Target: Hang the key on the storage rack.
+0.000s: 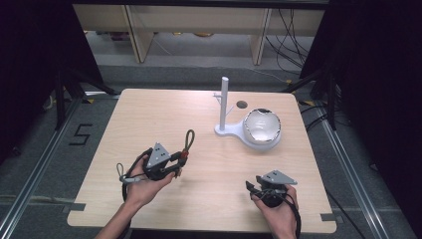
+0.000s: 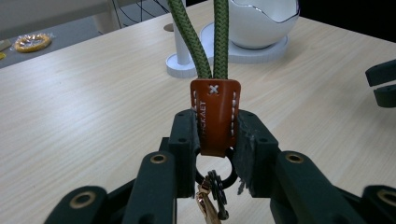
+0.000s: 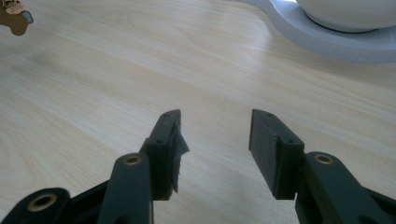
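- Brown leather tab (image 2: 215,116) of a green cord keychain (image 1: 188,142) sits pinched between the jaws of our left gripper (image 1: 175,164); the cord loop stands up above it, over the near-left part of the worktop (image 1: 149,119).
- Our right gripper (image 1: 255,188) rests at the near right; its jaws stand apart with nothing between them.
- The white stand (image 1: 225,107), an upright post with a small side peg, rises far right of centre; a white bowl (image 1: 262,127) sits on its base.
- We judge the step to be carrying the loop to the peg; next we need to lift it far and right, then lower the loop over the peg.
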Demonstrator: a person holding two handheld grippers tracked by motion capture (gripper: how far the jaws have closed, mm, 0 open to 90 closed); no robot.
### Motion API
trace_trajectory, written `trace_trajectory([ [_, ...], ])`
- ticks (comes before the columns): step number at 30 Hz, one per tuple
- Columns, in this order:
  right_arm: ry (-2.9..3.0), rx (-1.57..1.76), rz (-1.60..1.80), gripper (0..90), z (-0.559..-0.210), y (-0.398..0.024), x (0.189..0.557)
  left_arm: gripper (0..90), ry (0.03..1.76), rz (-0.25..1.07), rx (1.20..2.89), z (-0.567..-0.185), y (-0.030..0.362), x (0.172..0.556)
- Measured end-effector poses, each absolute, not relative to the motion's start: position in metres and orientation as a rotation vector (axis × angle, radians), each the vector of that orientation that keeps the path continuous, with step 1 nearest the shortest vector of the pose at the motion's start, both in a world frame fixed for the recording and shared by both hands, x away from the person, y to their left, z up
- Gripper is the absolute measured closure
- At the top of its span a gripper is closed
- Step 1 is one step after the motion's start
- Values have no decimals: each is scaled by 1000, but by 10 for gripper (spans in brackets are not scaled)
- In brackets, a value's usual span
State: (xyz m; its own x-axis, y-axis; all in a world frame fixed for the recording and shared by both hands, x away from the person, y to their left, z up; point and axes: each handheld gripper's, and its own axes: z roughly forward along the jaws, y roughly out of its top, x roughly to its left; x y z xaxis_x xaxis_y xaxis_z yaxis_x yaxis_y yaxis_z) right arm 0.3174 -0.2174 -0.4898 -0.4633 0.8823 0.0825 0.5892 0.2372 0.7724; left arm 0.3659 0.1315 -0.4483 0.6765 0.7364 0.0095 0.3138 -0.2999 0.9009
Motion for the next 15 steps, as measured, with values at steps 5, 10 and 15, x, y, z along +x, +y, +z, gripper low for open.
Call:
trace_trajectory([
  [5, 2133, 1355, 1062, 545, -490, -217, 317, 693, 832, 531, 1889, -445, 130, 368],
  [10, 2134, 1355, 1065, 545, -490, -217, 317, 693, 818, 539, 1889, -442, 128, 370],
  [15, 2137, 1346, 1083, 545, -489, -218, 317, 693, 821, 540, 1881, -437, 125, 372],
])
